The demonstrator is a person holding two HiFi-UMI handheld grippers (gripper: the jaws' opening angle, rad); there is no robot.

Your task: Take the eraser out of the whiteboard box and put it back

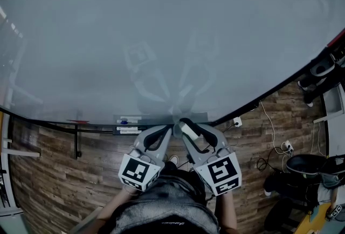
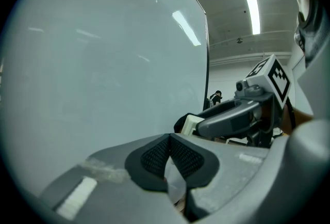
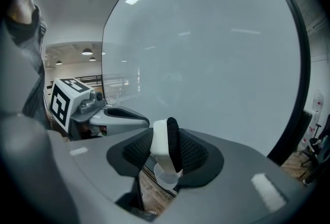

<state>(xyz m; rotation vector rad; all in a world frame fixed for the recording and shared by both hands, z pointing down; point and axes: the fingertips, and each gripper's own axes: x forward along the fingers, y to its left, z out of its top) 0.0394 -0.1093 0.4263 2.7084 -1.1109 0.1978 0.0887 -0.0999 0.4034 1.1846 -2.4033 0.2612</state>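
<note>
Eraser (image 3: 161, 144) in right tongs (image 3: 166, 155) before pale whiteboard (image 1: 161, 28), wood-plank floor (image 1: 54, 179) below.

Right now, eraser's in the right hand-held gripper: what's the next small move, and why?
Probably ease the right hand-held gripper toward the whiteboard box. Its jaws are clamped on the eraser, just short of the box at the board's lower edge; the left hand-held gripper is shut, empty.

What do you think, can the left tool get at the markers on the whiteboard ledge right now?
Probably yes. The left tool is shut and empty, and nothing lies between it and the markers just beside its tips. The right tool, gripping the eraser, sits on the far side.
</note>
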